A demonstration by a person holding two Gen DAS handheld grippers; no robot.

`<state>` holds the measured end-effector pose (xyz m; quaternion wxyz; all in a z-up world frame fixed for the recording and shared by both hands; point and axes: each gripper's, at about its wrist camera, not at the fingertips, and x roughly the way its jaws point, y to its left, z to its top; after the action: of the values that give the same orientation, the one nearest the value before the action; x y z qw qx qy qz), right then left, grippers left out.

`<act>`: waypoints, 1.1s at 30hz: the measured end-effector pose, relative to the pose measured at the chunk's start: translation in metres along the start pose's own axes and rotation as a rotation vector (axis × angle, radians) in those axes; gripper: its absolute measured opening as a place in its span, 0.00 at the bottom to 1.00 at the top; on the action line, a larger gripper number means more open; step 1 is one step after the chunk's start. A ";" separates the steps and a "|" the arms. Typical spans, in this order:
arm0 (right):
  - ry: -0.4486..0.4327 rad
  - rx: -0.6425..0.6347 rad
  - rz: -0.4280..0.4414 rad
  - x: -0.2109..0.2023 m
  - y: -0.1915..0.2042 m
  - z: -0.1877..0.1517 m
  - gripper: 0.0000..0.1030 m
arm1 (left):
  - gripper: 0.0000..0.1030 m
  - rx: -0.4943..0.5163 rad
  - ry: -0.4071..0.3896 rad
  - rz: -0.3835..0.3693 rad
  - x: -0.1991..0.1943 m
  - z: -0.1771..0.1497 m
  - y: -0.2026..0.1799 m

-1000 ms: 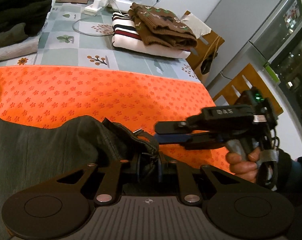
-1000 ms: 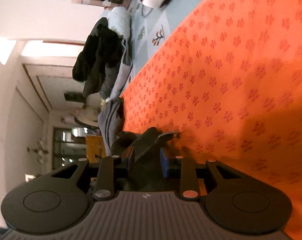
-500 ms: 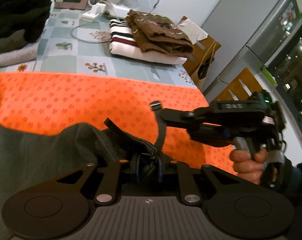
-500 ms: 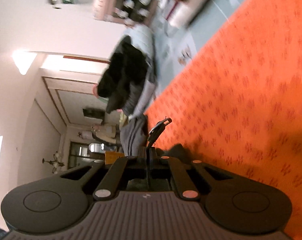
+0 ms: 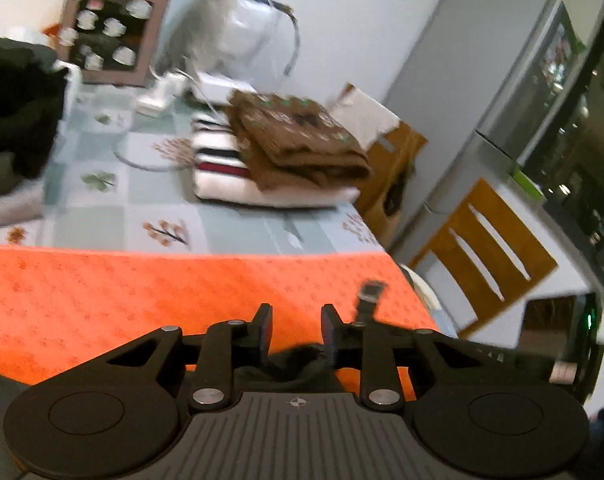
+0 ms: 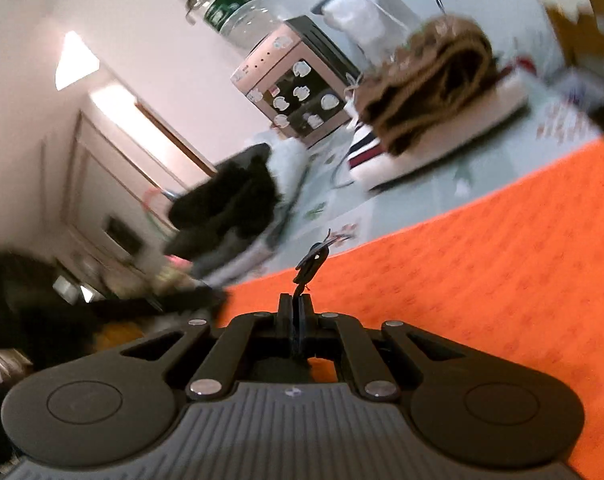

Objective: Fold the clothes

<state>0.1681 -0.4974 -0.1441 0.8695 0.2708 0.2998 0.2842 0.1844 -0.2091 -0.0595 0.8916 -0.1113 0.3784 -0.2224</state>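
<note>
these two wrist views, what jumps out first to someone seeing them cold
The orange cloth fills the near half of the table in both views. Behind it a folded brown sweater sits on a striped white one. Up close, the right gripper is shut on a thin dark strap, while the left gripper is opening, with dark fabric bunched low between its fingers.

I can read no text from here: the green label (image 6: 222, 8) on the clear bottle (image 6: 238, 20) is blurred, and so are the stickers on the pink box (image 6: 298, 100) at the tabletop's far edge
</note>
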 end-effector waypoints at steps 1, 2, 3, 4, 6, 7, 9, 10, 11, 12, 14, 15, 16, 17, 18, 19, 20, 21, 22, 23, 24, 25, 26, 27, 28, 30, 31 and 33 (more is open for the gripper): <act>0.002 -0.049 -0.026 0.002 0.002 -0.002 0.04 | 0.28 -0.007 -0.003 0.018 -0.004 0.001 0.005; 0.005 -0.099 -0.050 0.005 0.004 -0.004 0.04 | 0.28 -0.009 -0.001 0.035 -0.008 0.000 0.009; 0.008 -0.149 -0.074 0.007 0.007 -0.005 0.04 | 0.28 -0.009 0.004 0.053 -0.012 -0.001 0.015; 0.010 -0.199 -0.097 0.010 0.009 -0.007 0.04 | 0.28 -0.009 0.009 0.071 -0.016 -0.002 0.020; 0.016 -0.300 -0.145 0.015 0.014 -0.011 0.03 | 0.28 0.009 0.030 0.099 -0.022 -0.008 0.027; 0.016 -0.343 -0.162 0.017 0.017 -0.012 0.03 | 0.28 0.018 0.044 0.105 -0.024 -0.011 0.030; 0.013 -0.407 -0.179 0.021 0.023 -0.015 0.03 | 0.28 0.053 0.092 0.108 -0.023 -0.019 0.031; 0.014 -0.418 -0.181 0.022 0.024 -0.015 0.03 | 0.28 0.074 0.118 0.101 -0.019 -0.024 0.029; 0.016 -0.406 -0.186 0.023 0.022 -0.015 0.03 | 0.28 0.097 0.146 0.089 -0.015 -0.029 0.026; 0.017 -0.384 -0.191 0.023 0.020 -0.014 0.03 | 0.28 0.112 0.171 0.078 -0.010 -0.034 0.024; 0.019 -0.341 -0.200 0.025 0.015 -0.012 0.04 | 0.28 0.123 0.200 0.058 0.000 -0.044 0.018; 0.021 -0.319 -0.205 0.025 0.012 -0.011 0.04 | 0.28 0.123 0.208 0.052 0.007 -0.048 0.016; 0.027 -0.282 -0.219 0.025 0.008 -0.011 0.04 | 0.28 0.121 0.214 0.048 0.013 -0.050 0.014; 0.036 -0.237 -0.238 0.025 0.002 -0.011 0.04 | 0.28 0.124 0.215 0.037 0.021 -0.051 0.012; 0.044 -0.191 -0.256 0.024 -0.004 -0.010 0.04 | 0.28 0.130 0.215 0.031 0.029 -0.052 0.009; 0.055 -0.158 -0.270 0.025 -0.009 -0.011 0.06 | 0.28 0.146 0.218 0.027 0.036 -0.051 0.006; 0.071 -0.138 -0.284 0.026 -0.013 -0.012 0.06 | 0.28 0.166 0.222 0.023 0.043 -0.051 0.003; 0.090 -0.137 -0.302 0.027 -0.016 -0.014 0.06 | 0.28 0.186 0.225 0.019 0.050 -0.050 0.000; 0.110 -0.144 -0.321 0.027 -0.017 -0.016 0.08 | 0.28 0.216 0.231 0.019 0.057 -0.049 -0.003; 0.123 -0.163 -0.339 0.027 -0.017 -0.017 0.09 | 0.28 0.249 0.238 0.020 0.063 -0.047 -0.005; 0.132 -0.187 -0.358 0.025 -0.016 -0.018 0.10 | 0.28 0.281 0.242 0.021 0.067 -0.045 -0.007; 0.141 -0.212 -0.377 0.024 -0.015 -0.018 0.10 | 0.28 0.312 0.246 0.022 0.070 -0.044 -0.009; 0.150 -0.236 -0.396 0.023 -0.015 -0.019 0.10 | 0.28 0.343 0.249 0.019 0.072 -0.042 -0.011; 0.154 -0.272 -0.411 0.020 -0.013 -0.019 0.11 | 0.28 0.368 0.251 0.014 0.072 -0.039 -0.012; 0.157 -0.316 -0.422 0.018 -0.011 -0.019 0.11 | 0.28 0.390 0.253 0.008 0.072 -0.037 -0.012; 0.175 -0.412 -0.440 0.019 -0.006 -0.017 0.12 | 0.28 0.436 0.260 -0.016 0.071 -0.032 -0.012; 0.186 -0.458 -0.445 0.020 -0.004 -0.017 0.12 | 0.28 0.455 0.265 -0.029 0.071 -0.030 -0.013; 0.210 -0.550 -0.447 0.024 0.001 -0.017 0.17 | 0.29 0.499 0.285 -0.065 0.074 -0.025 -0.015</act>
<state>0.1718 -0.4757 -0.1632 0.9149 -0.0757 0.3516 0.1836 0.2071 -0.2586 -0.1182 0.8217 0.1320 0.4296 -0.3503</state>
